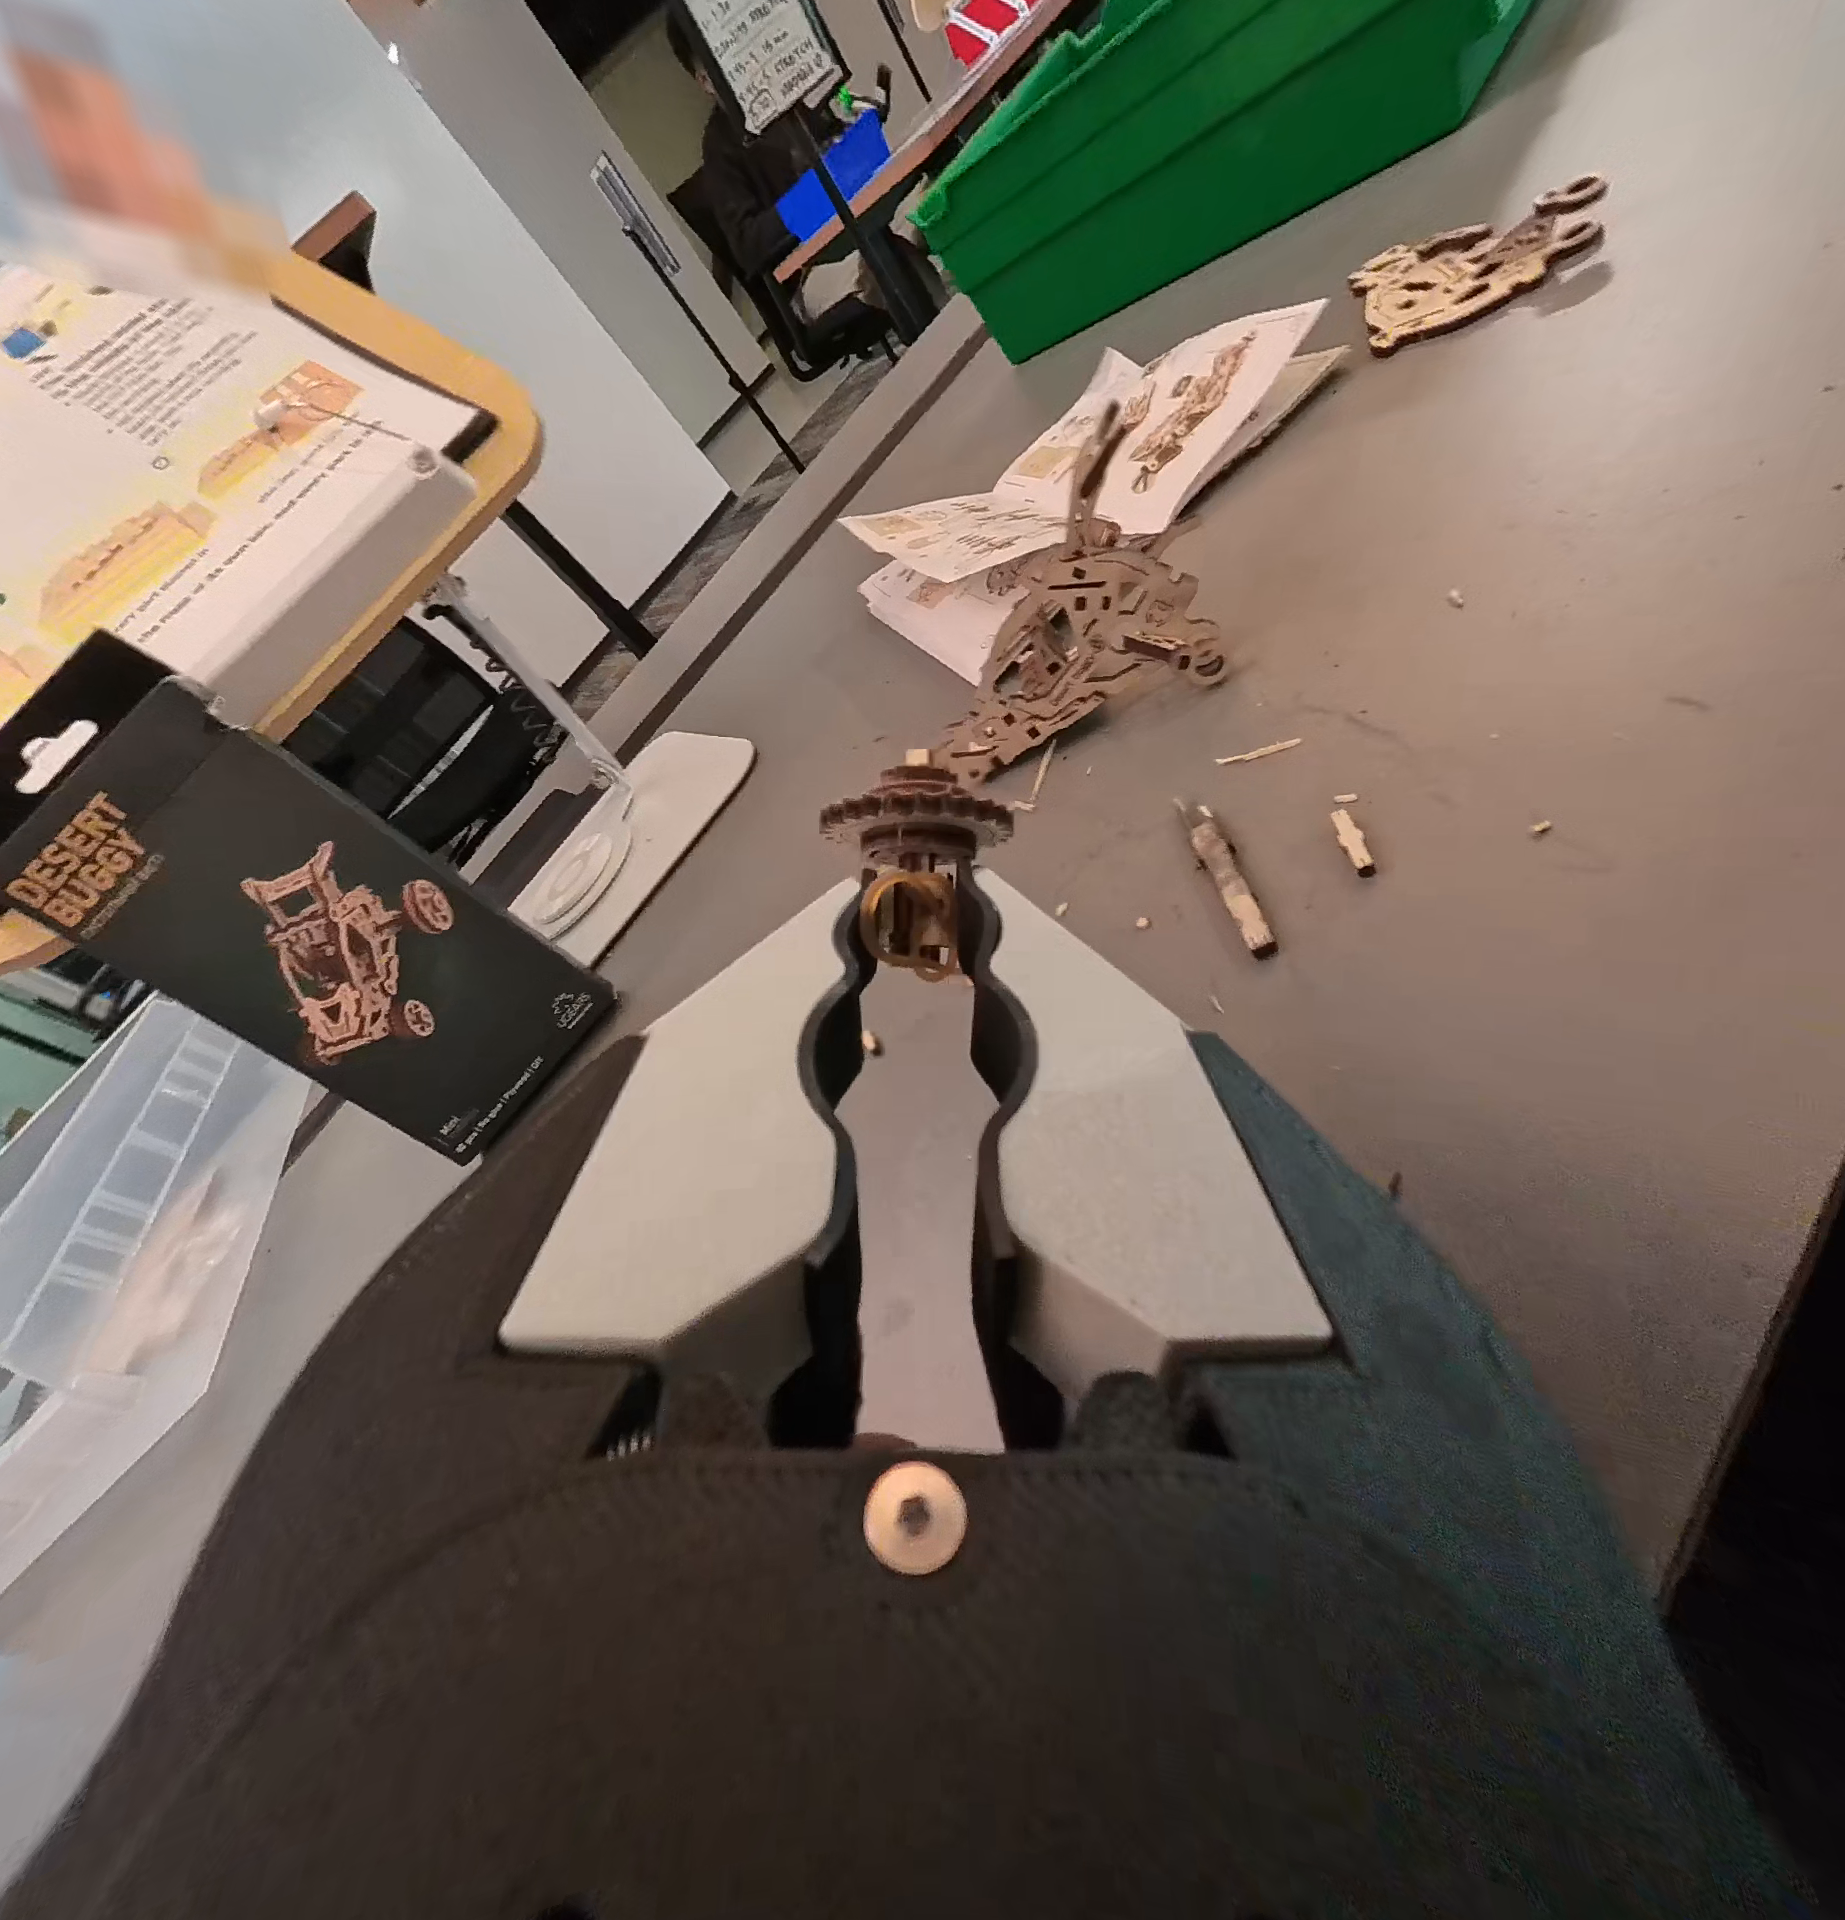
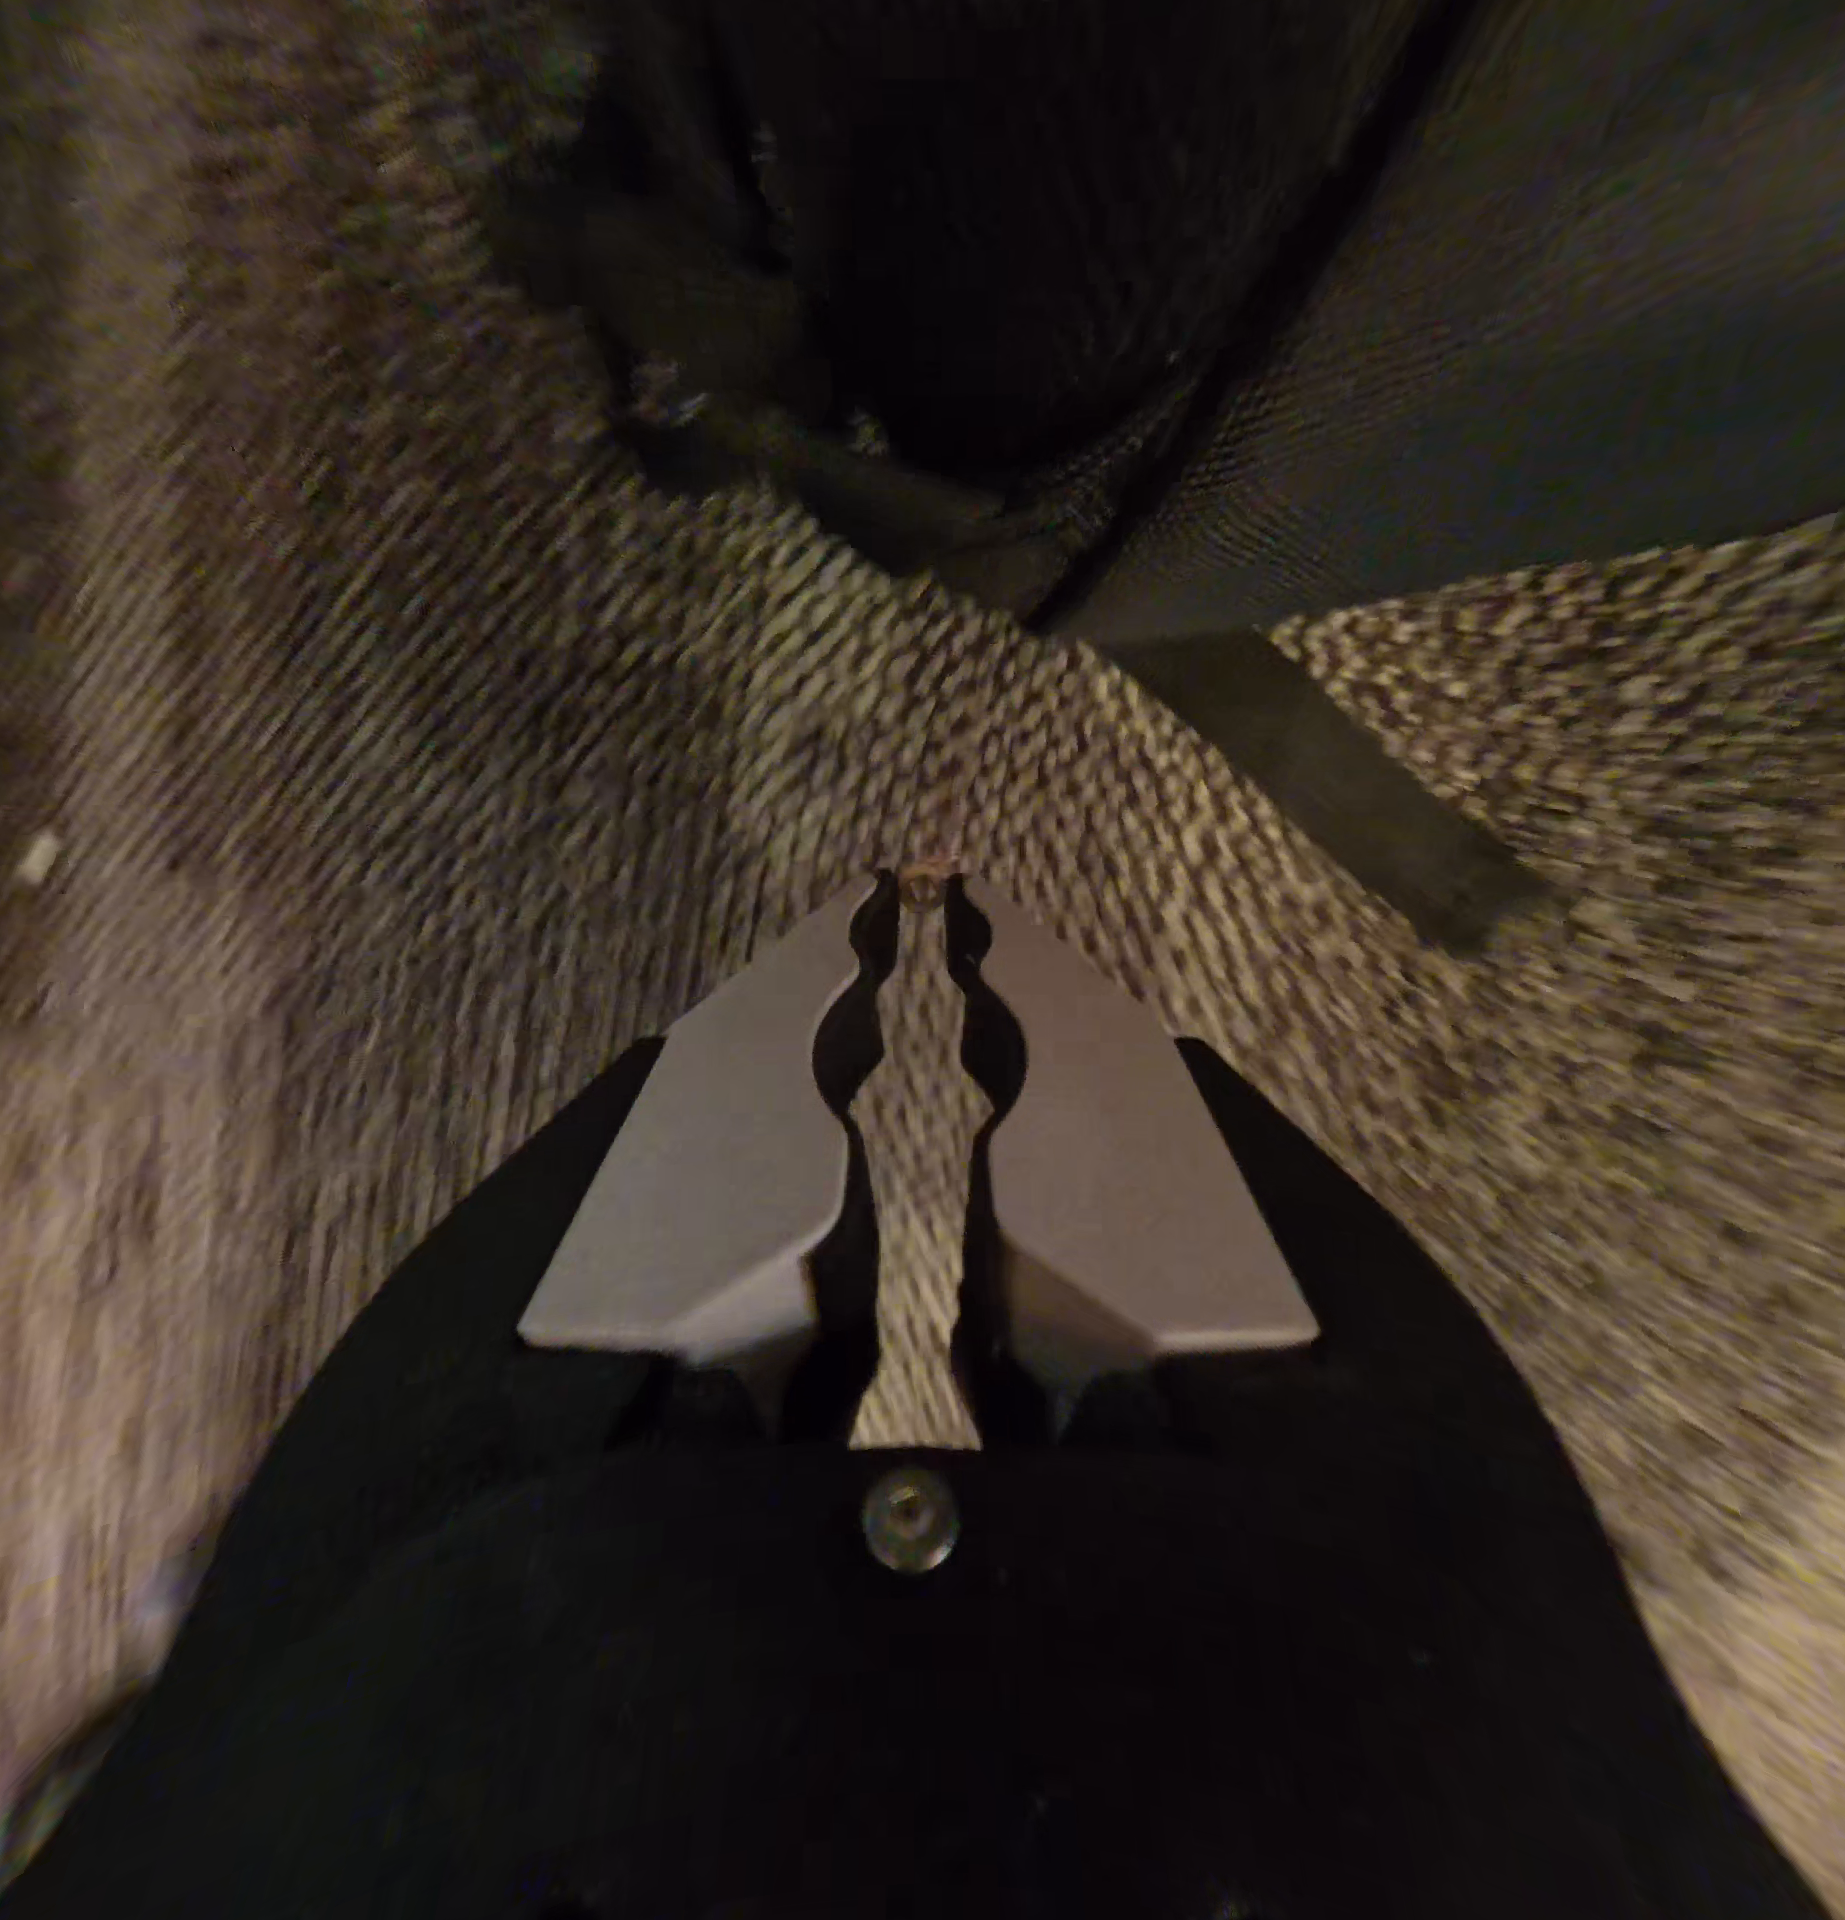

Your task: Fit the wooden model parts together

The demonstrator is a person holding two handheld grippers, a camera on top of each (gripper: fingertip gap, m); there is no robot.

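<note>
In the left wrist view my left gripper [image 1: 913, 914] is shut on a small wooden gear assembly [image 1: 916, 821] with a brass-coloured ring, held just above the grey table [image 1: 1520, 831]. Beyond it stands the partly built wooden model [image 1: 1084, 634]. A flat wooden part cluster [image 1: 1479, 275] lies farther back on the right. In the right wrist view, which is dim, my right gripper [image 2: 926, 888] is nearly closed on a tiny brownish piece [image 2: 924, 885] at its tips. It is pressed close to grey knitted fabric [image 2: 1001, 727], and no table shows there.
An open instruction booklet [image 1: 1136, 447] lies behind the model. A wooden stick [image 1: 1224, 878], a small peg [image 1: 1352, 842] and splinters lie to the right. Green bins [image 1: 1209, 135] stand at the back. A black product box [image 1: 274, 935] and a stand base [image 1: 669, 790] are on the left. My hands' fingertips stand some 75 cm from each other.
</note>
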